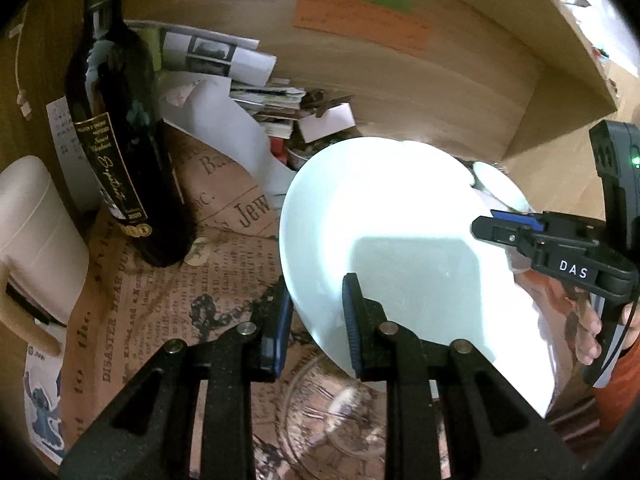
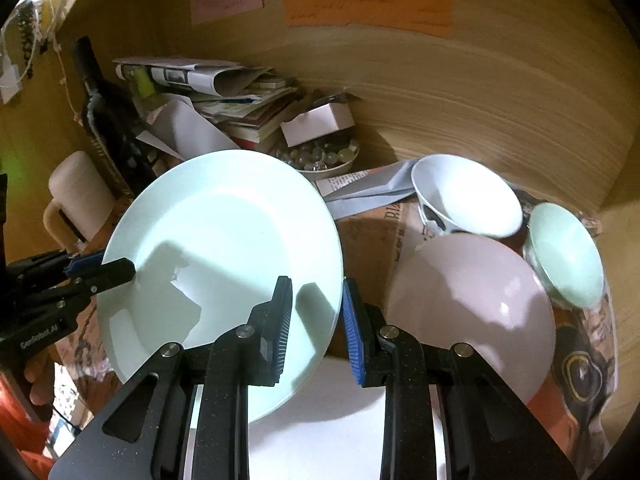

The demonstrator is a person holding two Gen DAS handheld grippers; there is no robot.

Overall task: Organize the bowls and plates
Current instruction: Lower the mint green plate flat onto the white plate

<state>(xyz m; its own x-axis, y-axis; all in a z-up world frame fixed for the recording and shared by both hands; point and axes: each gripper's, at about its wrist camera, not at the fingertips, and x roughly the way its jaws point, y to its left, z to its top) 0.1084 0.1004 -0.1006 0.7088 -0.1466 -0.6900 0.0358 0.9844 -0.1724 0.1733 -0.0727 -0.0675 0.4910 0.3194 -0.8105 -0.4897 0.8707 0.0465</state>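
A large pale green plate hangs tilted above the newspaper-covered table, held from both sides. My left gripper is shut on its near rim in the left wrist view and shows at the plate's left rim in the right wrist view. On the opposite rim my right gripper is shut, and it shows as a black clamp from the left. To the right stand a white bowl, a pink bowl and a small green bowl.
A dark wine bottle and a cream mug stand at the left. Stacked papers and books and a dish of glass marbles fill the back. Wooden walls close in behind and at the right. A clear glass dish lies below the plate.
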